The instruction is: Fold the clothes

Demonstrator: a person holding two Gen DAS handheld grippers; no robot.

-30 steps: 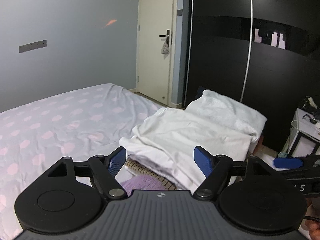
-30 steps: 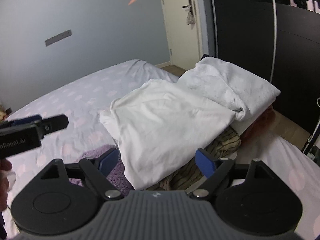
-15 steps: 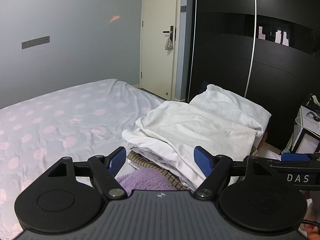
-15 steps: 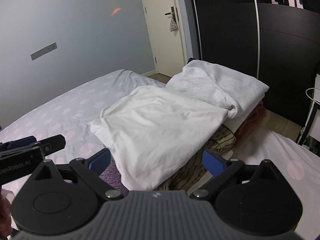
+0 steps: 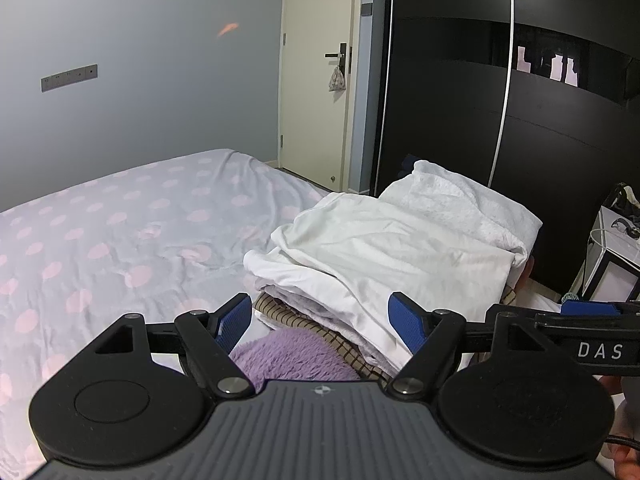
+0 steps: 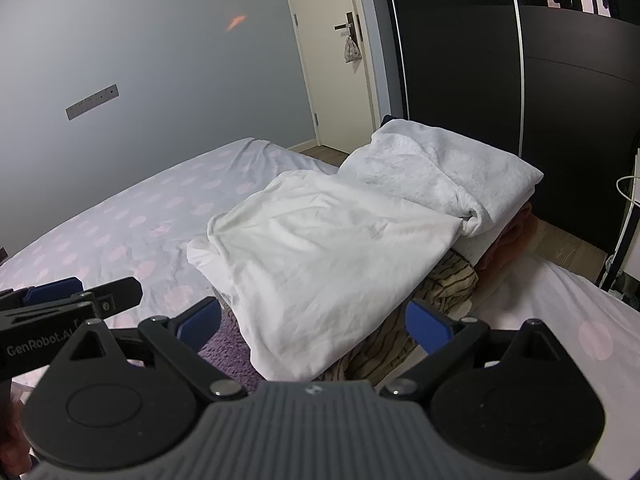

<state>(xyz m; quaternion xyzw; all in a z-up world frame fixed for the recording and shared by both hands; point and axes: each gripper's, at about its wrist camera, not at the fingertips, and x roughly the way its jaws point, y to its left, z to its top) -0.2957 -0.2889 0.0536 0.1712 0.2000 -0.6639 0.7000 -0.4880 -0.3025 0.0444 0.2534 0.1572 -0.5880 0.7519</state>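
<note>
On the bed, pile: a heap of clothes lies on the dotted sheet, at about 1 o'clock from the left gripper and at 12 o'clock from the right gripper.
Top layer: a white garment is draped loosely over the heap, rumpled, with no tidy fold lines.
Beneath: a striped piece and a fuzzy purple item stick out at the near edge; a thicker white textured piece sits at the far end, over something reddish that I cannot identify.
Progress: judging by the jumble, nothing here looks folded (unless the far white bundle counts), so practically the whole job remains.
Left tool: its blue pads stand wide apart with nothing between them, above the purple item.
Right tool: likewise spread and empty, poised above the near hem of the white garment, not touching it.
Free surface: the sheet from 9 to 11 o'clock of the left gripper offers room to spread a piece flat.
Room: a grey wall with a switch plate, a cream door at 12 o'clock and a dark sliding wardrobe at 1 to 2 o'clock.
</note>
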